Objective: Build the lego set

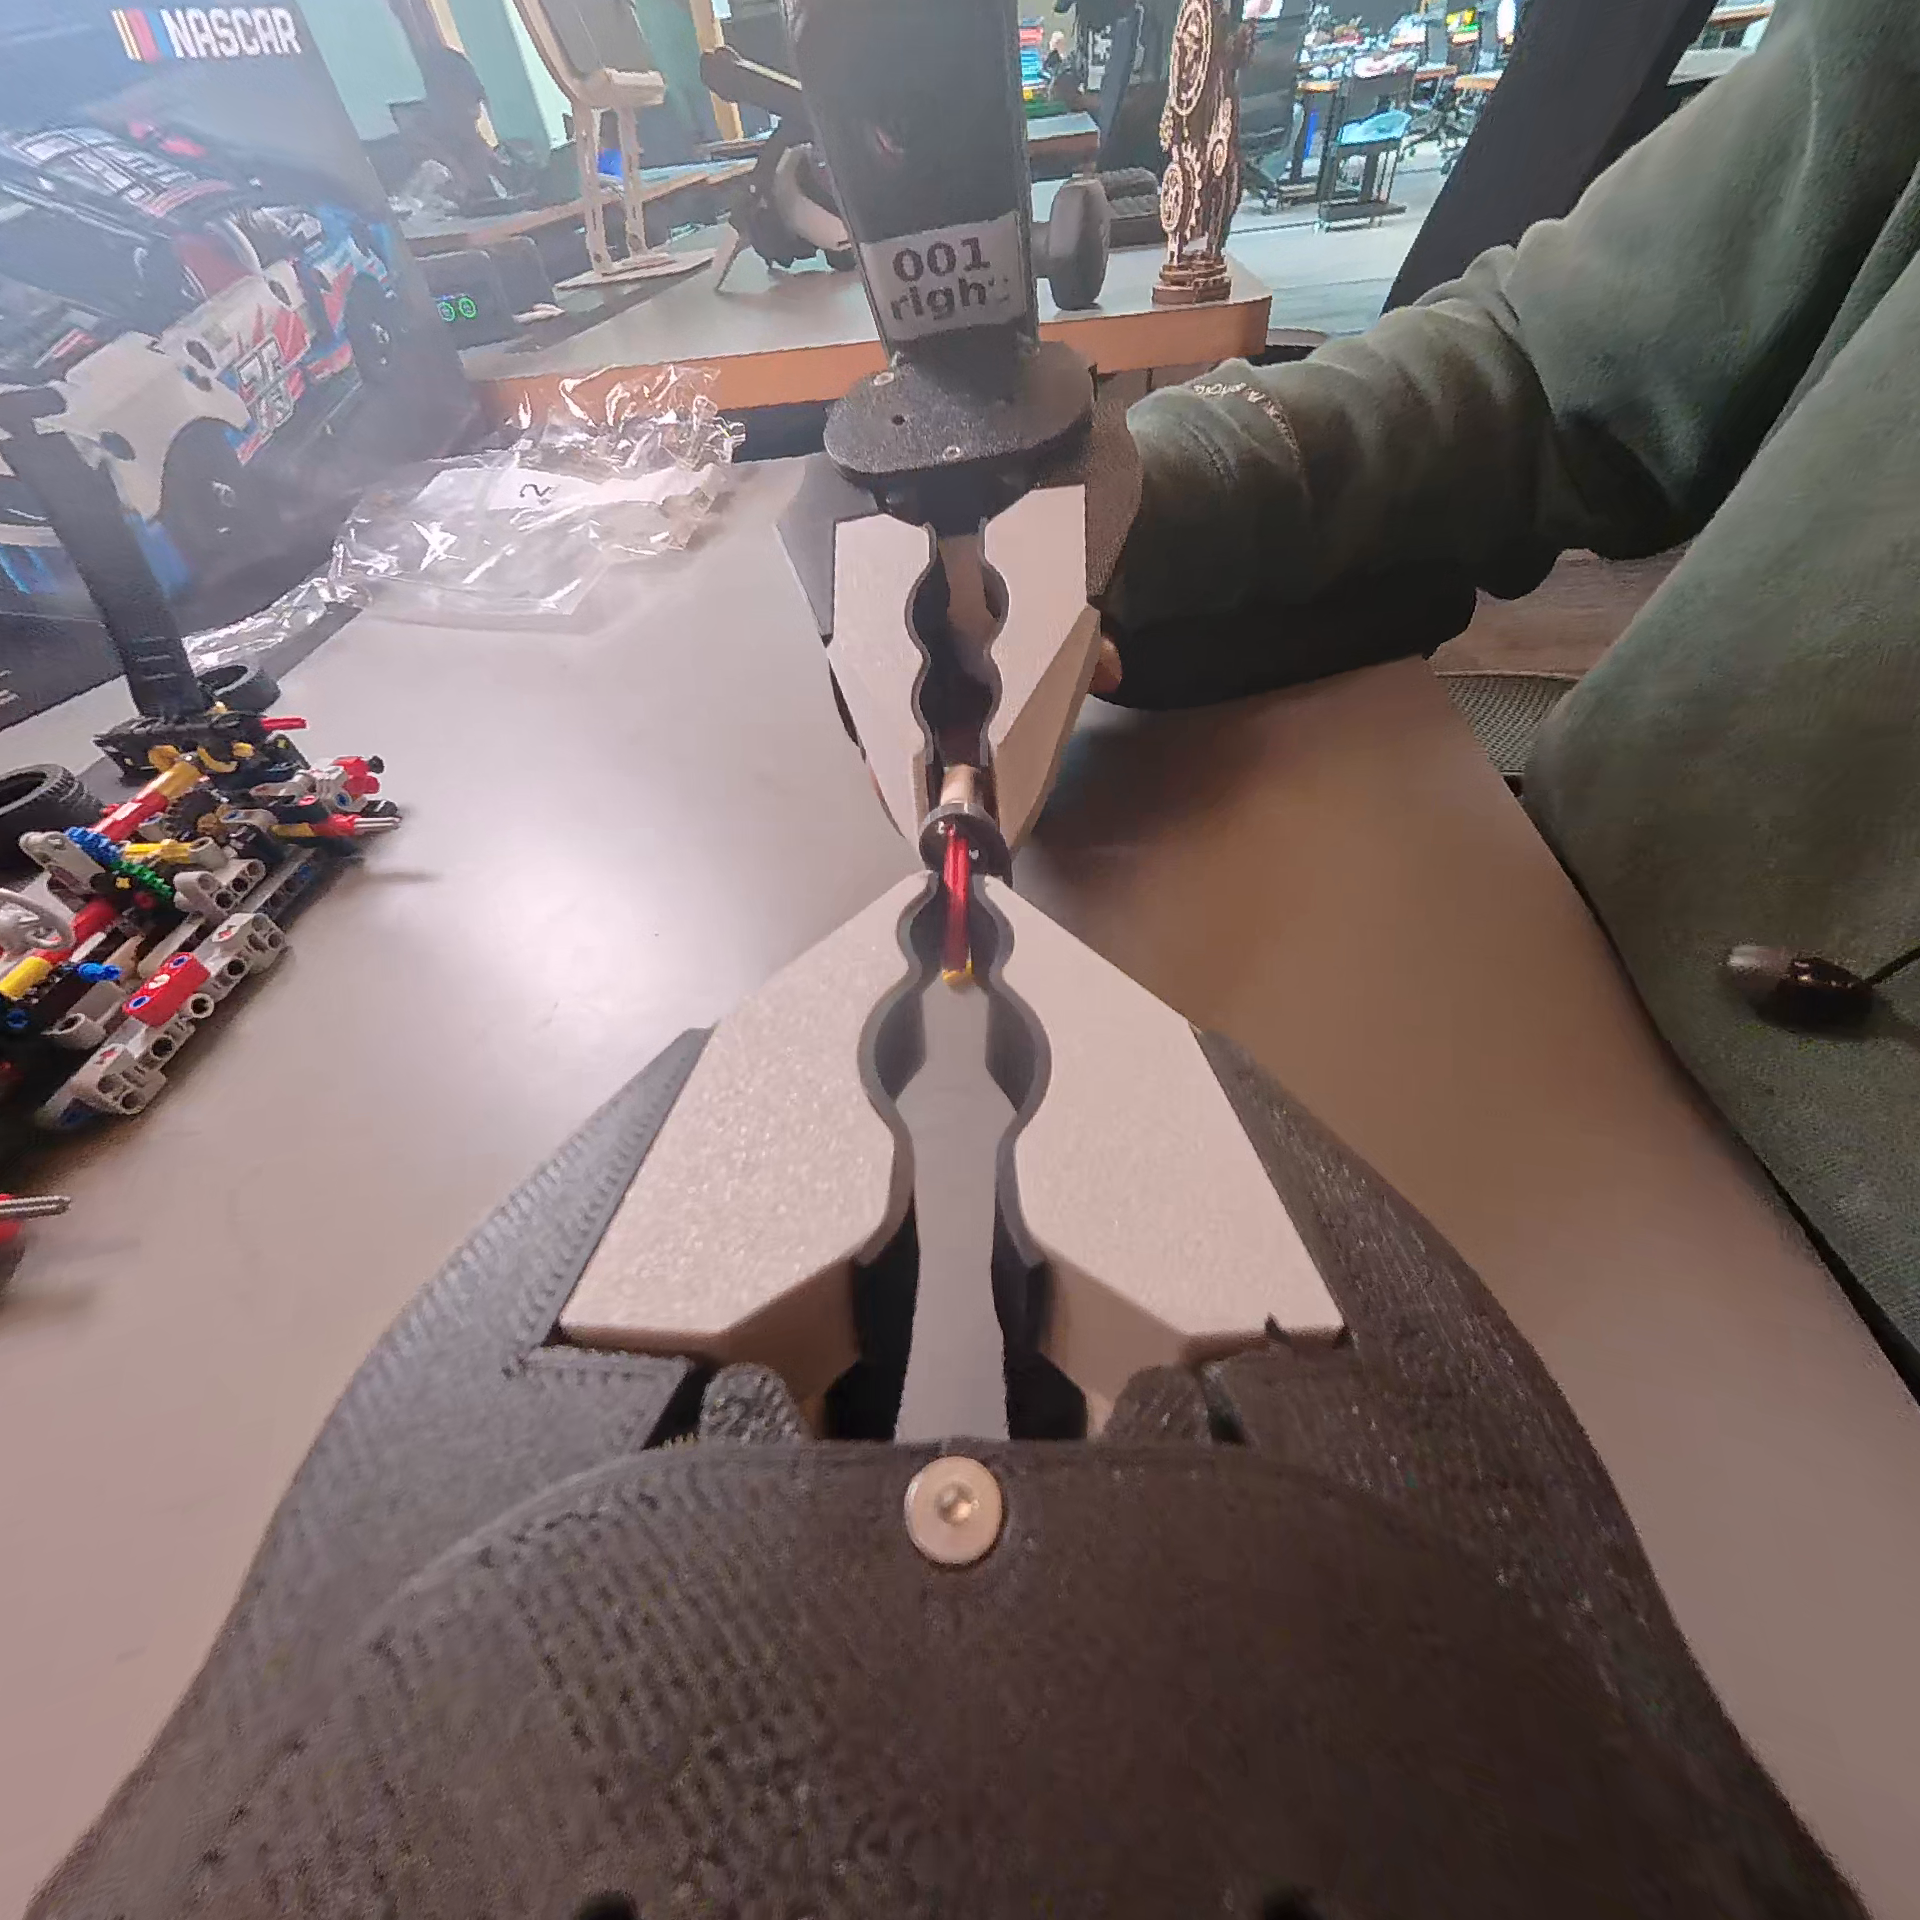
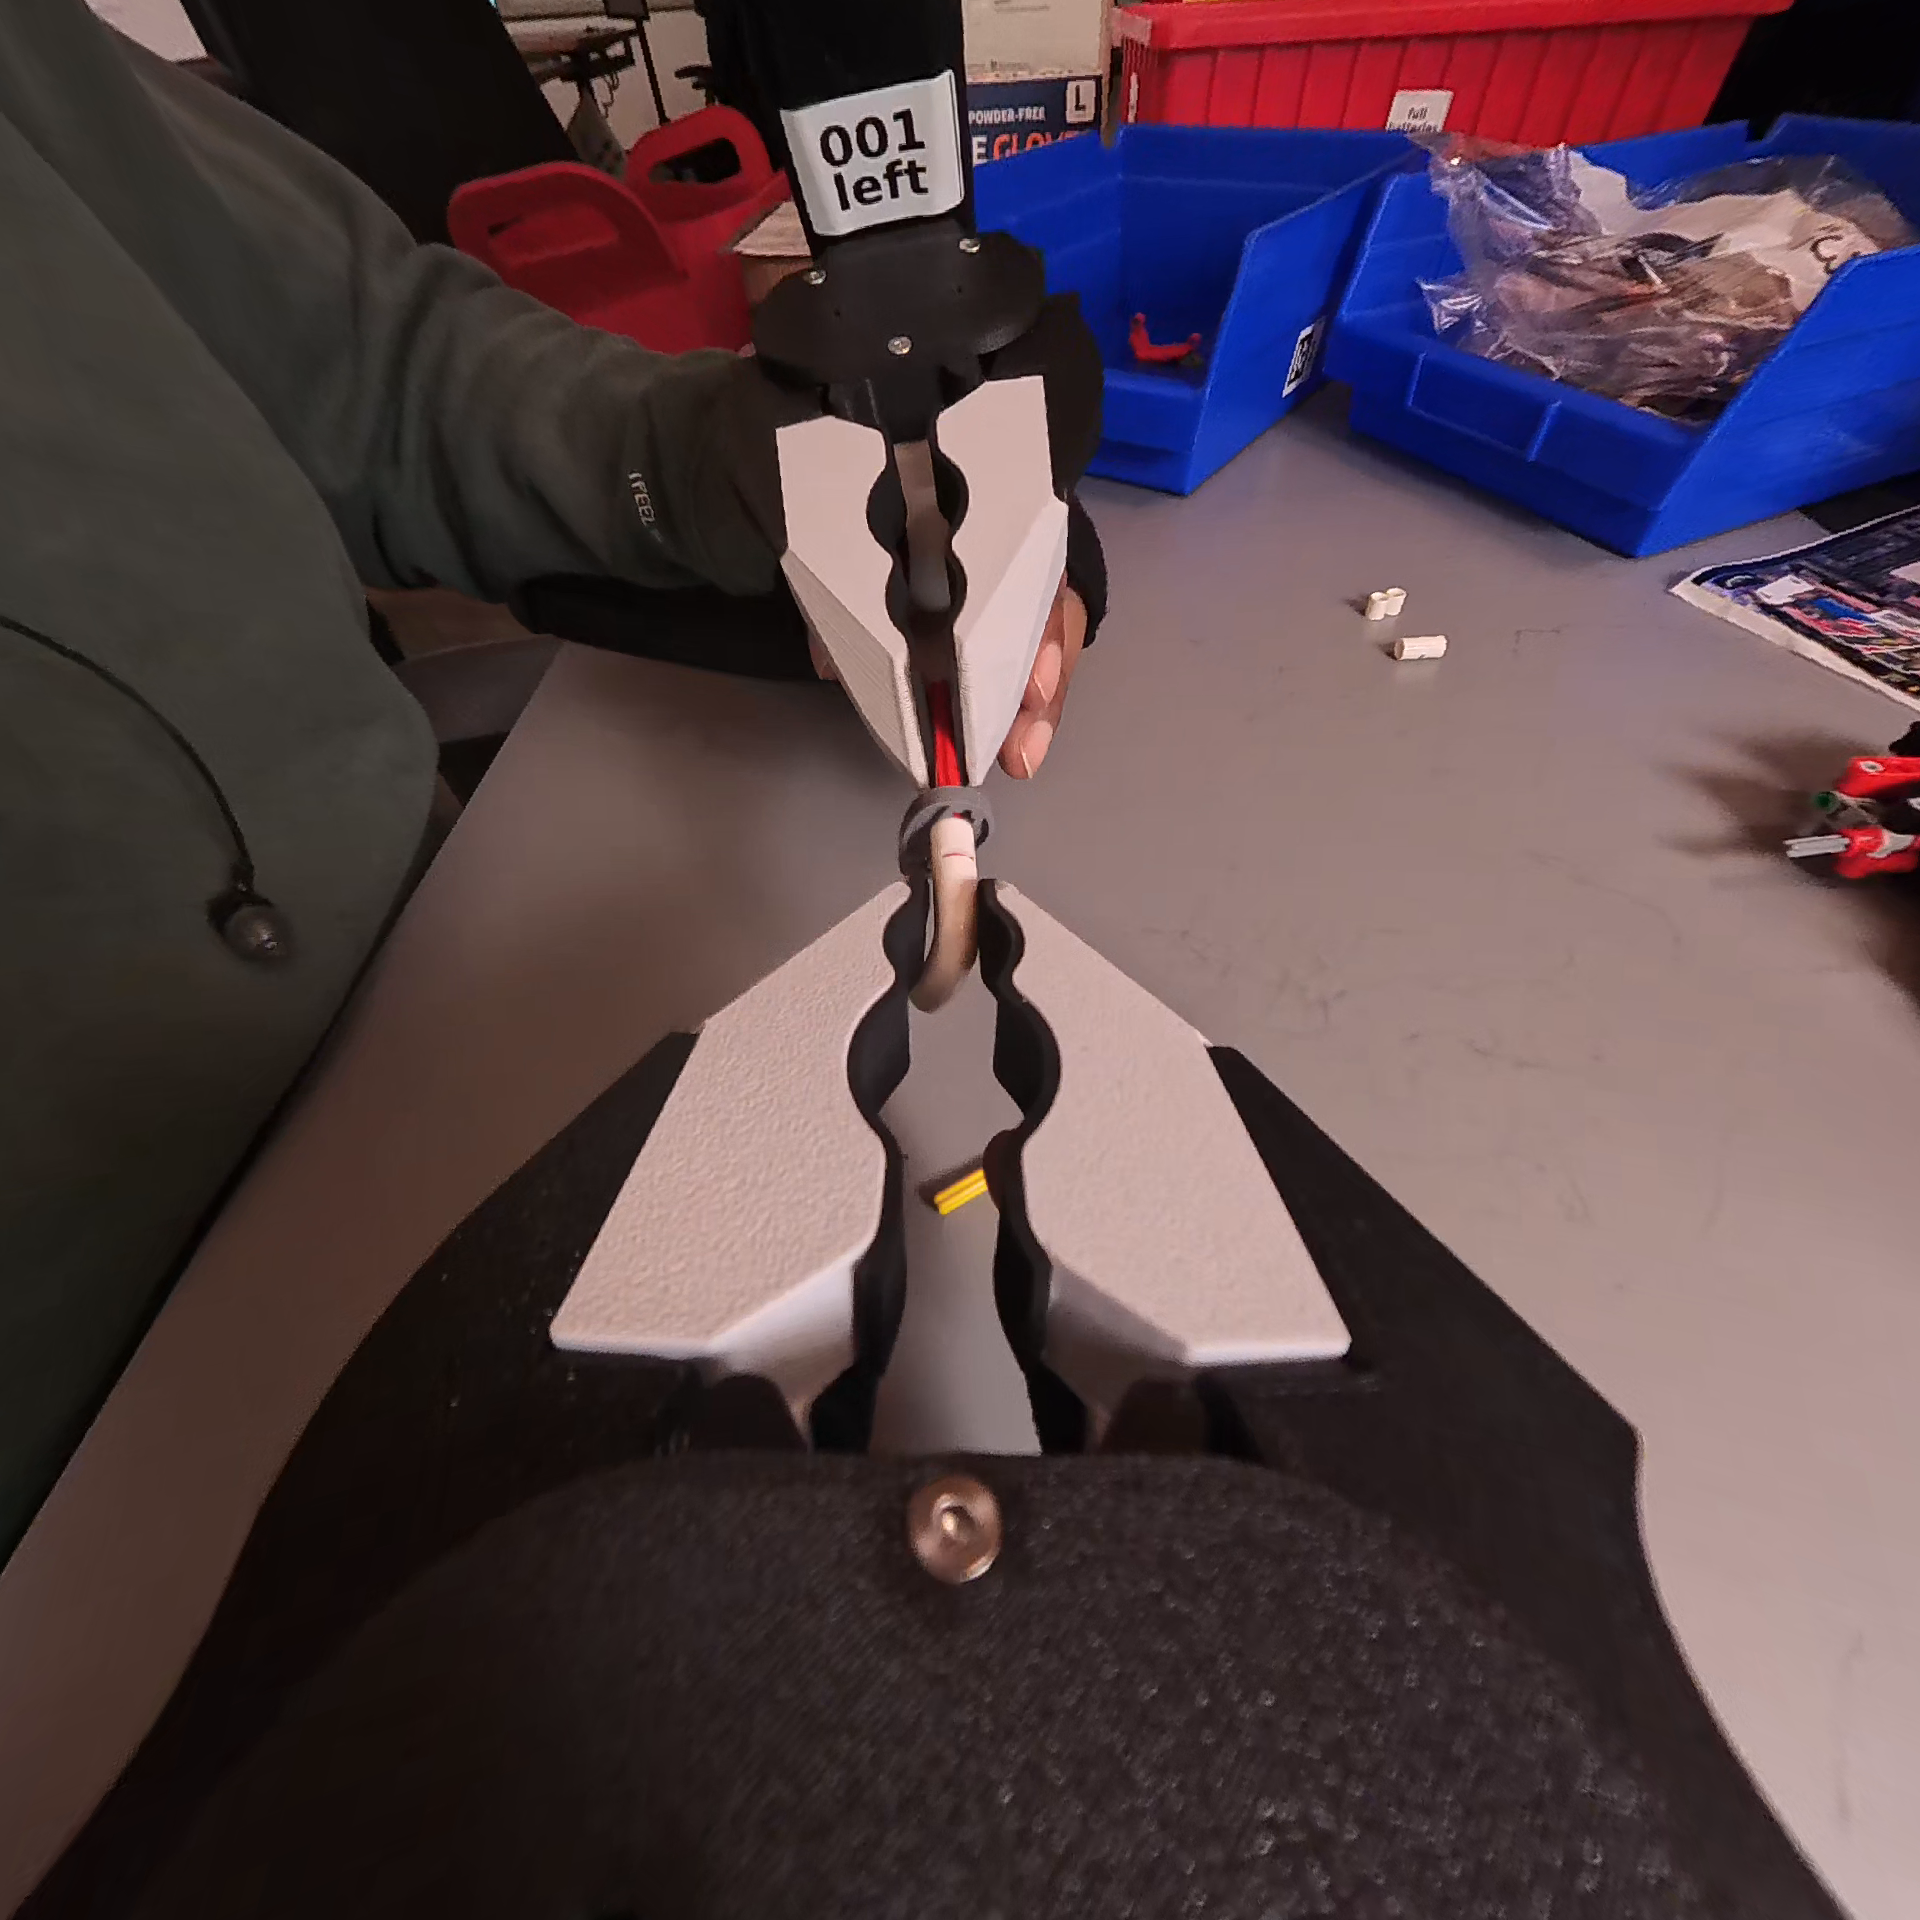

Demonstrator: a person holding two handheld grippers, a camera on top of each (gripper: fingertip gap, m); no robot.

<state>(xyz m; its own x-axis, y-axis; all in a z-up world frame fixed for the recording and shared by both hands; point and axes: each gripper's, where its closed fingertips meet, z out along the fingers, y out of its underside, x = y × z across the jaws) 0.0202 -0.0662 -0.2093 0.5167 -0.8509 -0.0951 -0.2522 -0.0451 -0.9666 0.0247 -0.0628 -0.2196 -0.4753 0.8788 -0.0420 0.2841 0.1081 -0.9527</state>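
The left gripper fingers pinch a red axle; the right gripper fingers pinch a beige connector carrying a grey ring. Keeping both coaxial seems wise.

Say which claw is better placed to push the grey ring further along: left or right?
Right, probably. The right claw grips the beige piece just behind the grey ring, in line with it. The left claw is clamped on the red axle, bracing it.
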